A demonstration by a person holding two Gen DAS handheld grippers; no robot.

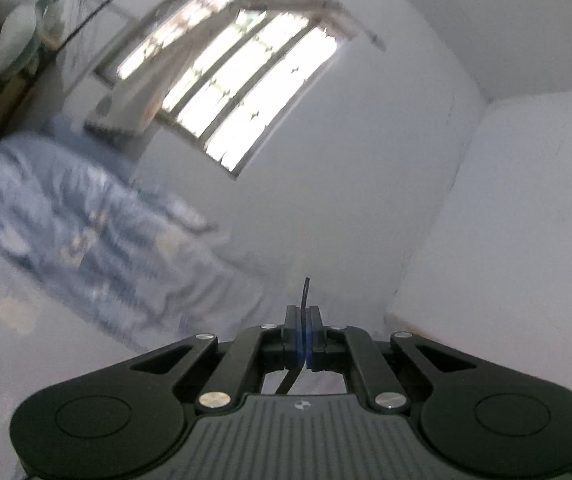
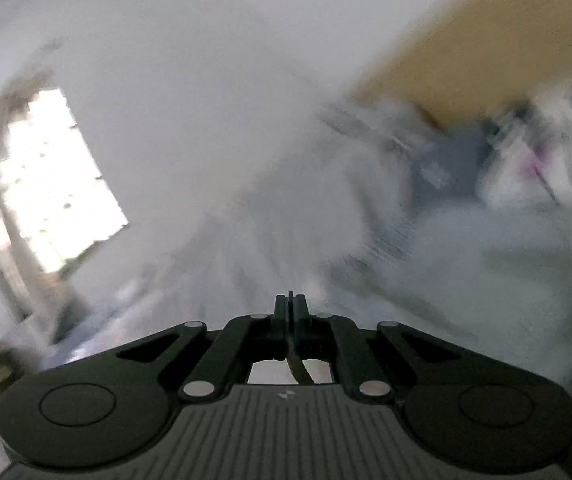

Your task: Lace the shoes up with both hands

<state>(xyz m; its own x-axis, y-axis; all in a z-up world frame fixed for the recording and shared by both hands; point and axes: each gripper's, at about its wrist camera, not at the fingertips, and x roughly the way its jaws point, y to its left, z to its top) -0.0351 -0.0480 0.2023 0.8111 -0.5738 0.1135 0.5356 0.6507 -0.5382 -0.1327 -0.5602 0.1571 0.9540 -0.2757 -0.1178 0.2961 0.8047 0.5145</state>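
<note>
My left gripper (image 1: 304, 314) is shut on a thin black shoelace (image 1: 305, 292); the lace tip sticks out past the fingertips and the rest trails back under the jaws. My right gripper (image 2: 290, 303) is shut on a dark shoelace (image 2: 299, 370), with only a short tip showing beyond the fingertips and the lace running back below. Both grippers point up toward the room's walls. No shoe is in either view. The right wrist view is heavily blurred.
In the left wrist view a bed with a blue patterned quilt (image 1: 66, 220) lies at left, under a bright barred window (image 1: 238, 84). White walls fill the rest. The right wrist view shows a window (image 2: 50, 176) at left and a yellowish surface (image 2: 485, 40) at upper right.
</note>
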